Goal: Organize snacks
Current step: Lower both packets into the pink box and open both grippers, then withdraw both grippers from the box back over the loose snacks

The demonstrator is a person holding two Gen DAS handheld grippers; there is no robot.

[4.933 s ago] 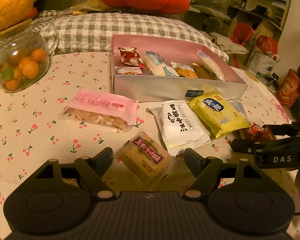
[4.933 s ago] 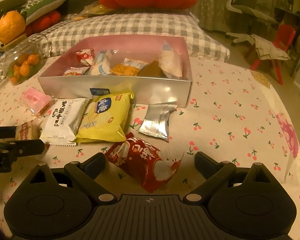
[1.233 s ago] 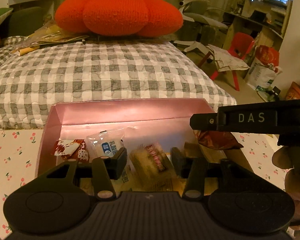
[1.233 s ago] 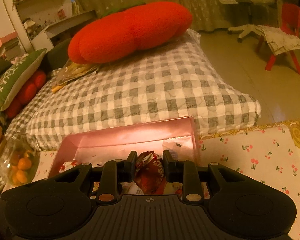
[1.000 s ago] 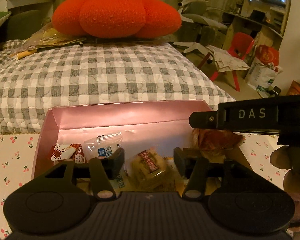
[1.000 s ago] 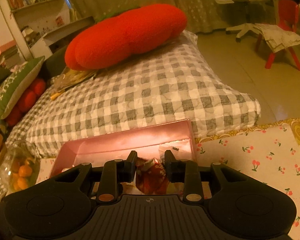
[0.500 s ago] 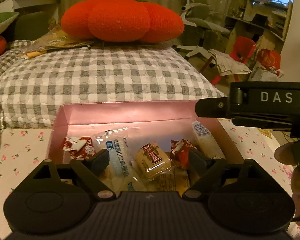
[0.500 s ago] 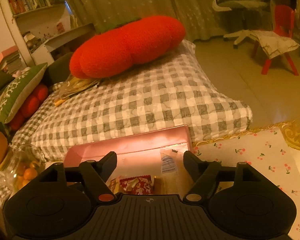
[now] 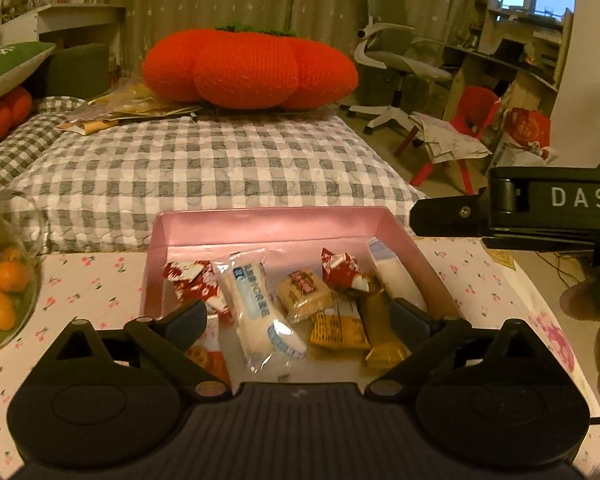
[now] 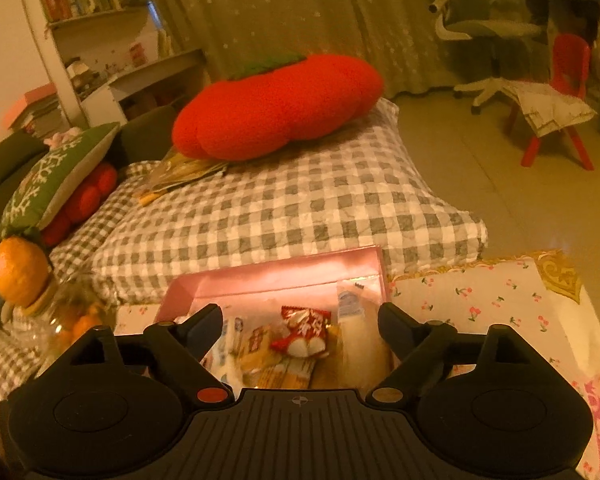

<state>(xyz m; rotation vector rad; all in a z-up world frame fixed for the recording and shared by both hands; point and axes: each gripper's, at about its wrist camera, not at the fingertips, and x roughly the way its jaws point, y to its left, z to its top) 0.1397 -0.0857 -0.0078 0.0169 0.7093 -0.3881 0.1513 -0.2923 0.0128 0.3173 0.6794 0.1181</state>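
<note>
The snacks lie together in the pink box [image 9: 276, 224], which sits on the cherry-print tablecloth [image 9: 96, 280] with its far wall up against a grey checked cushion [image 9: 204, 168]. Inside, from left to right in the left wrist view: a red-and-white packet [image 9: 192, 280], a long clear packet with blue print [image 9: 260, 308], a small tan cake with a red label [image 9: 305, 290], a crumpled red-and-white candy packet [image 9: 342, 270] and a white packet [image 9: 396, 276] leaning along the right wall. Nearer the front lie an orange cracker packet [image 9: 338, 330] and a golden bar [image 9: 380, 340].

The left gripper [image 9: 298, 320] hangs over the front of the box, its jaws spread wide after just opening, pressing on nothing — the packets seen between them lie loose in the box below. The right gripper [image 10: 300, 324] is spread the same way, its jaws also just opened, and the red candy packet [image 10: 304, 330] lies in the box beneath the gap, free of both fingers. In the left view, that right gripper's black side [image 9: 512, 216] reaches in from the right edge, above the box's right corner.

Left of the box stands a glass jar of small oranges [image 9: 4, 292]. A big red pumpkin-shaped pillow [image 9: 248, 68] rests on the far end of the cushion.
</note>
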